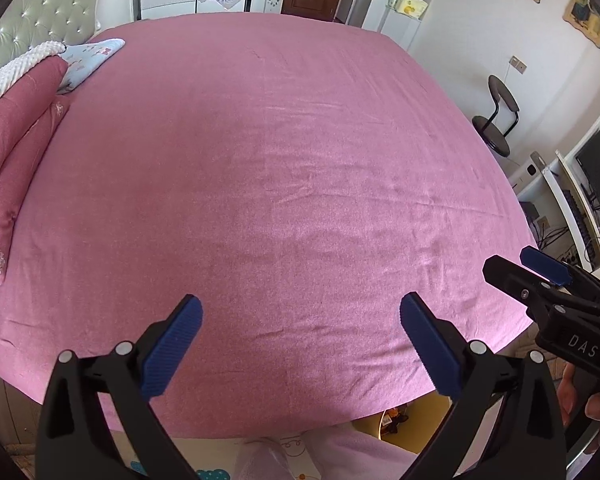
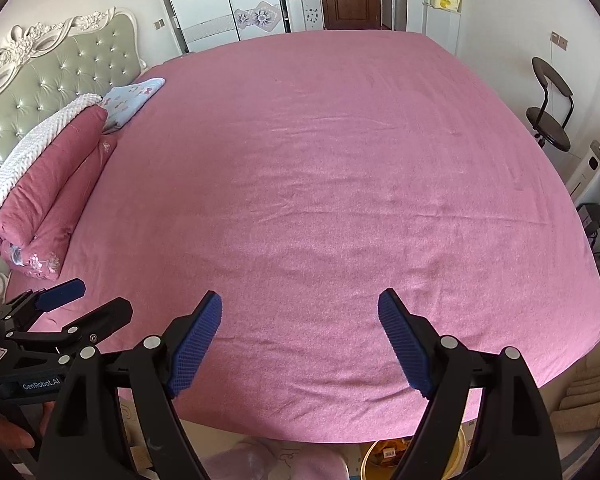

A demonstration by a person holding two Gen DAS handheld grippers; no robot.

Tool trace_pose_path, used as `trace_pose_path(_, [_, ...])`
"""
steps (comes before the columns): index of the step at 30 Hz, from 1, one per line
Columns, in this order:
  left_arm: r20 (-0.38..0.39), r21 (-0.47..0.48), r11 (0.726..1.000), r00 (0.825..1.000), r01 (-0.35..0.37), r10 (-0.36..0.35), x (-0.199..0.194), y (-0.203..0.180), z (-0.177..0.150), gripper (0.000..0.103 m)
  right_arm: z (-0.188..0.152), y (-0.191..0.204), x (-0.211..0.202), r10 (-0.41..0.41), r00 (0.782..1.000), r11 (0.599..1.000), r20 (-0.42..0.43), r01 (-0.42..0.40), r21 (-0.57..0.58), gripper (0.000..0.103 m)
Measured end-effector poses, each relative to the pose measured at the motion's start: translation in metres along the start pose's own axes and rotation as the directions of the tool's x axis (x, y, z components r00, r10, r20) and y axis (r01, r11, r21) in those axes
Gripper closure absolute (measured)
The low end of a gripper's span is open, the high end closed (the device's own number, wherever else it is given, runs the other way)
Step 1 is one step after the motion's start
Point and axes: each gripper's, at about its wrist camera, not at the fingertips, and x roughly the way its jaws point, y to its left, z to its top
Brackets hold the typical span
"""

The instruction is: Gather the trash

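Left wrist view first: the left claw (image 1: 300, 316) hangs over the near edge of the bed (image 1: 284, 152), blue ribbed pads (image 1: 172, 348) spread wide, nothing between them, so it is released. The pink sheet (image 1: 260, 208) is a soft, matte, faintly creased cloth, stretched flat, and no trash shows on it. Over at the right near corner the right claw (image 1: 536, 270) pokes in from the side, and from this angle I cannot tell its spread. Under the near edge sits a yellow bin (image 1: 416, 420) with wrappers in it, which looks like where any trash belongs. Folded quilts (image 1: 8, 160) are stacked along the left edge by the tufted headboard (image 1: 48, 16), probably tidied out of the way. Now the right wrist view: the right claw (image 2: 300, 308) is also over the near edge, its gridded pads (image 2: 196, 344) wide apart and empty, released. The left claw (image 2: 84, 300) juts in low by the near left corner, a pad and a black finger apart. Same smooth sheet (image 2: 320, 200), same quilts (image 2: 48, 184) and padded headboard (image 2: 64, 68), and the bin (image 2: 384, 456) peeks out below the near edge with packets inside. Both claws held level and ready reads to me as a scan for anything left; whatever trash there is seems to be in that bin.
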Motion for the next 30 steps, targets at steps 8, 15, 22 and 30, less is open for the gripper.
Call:
trace_pose_path(8, [0.066, 0.005, 1.0, 0.997, -0.03, 0.03, -0.014, -0.003, 0.012, 0.004, 0.01, -0.006, -0.003, 0.009, 1.0, 1.0, 0.024, -0.009, -0.022, 0.022])
trace_pose_path(15, [0.086, -0.017, 0.999, 0.995, -0.048, 0.049, -0.017, -0.001, 0.025, 0.004, 0.016, -0.018, -0.001, 0.022, 1.0, 1.0, 0.016, -0.021, -0.017, 0.021])
trace_pose_path(22, [0.134, 0.023, 0.996, 0.987, -0.092, 0.088, -0.021, -0.01, 0.04, 0.004, 0.02, -0.02, -0.001, 0.026, 0.999, 1.0, 0.021, -0.025, -0.017, 0.02])
trace_pose_path(30, [0.131, -0.016, 0.996, 0.988, -0.085, 0.087, -0.02, -0.007, 0.051, 0.004, 0.021, -0.021, 0.001, 0.02, 1.0, 1.0, 0.015, -0.02, -0.021, 0.02])
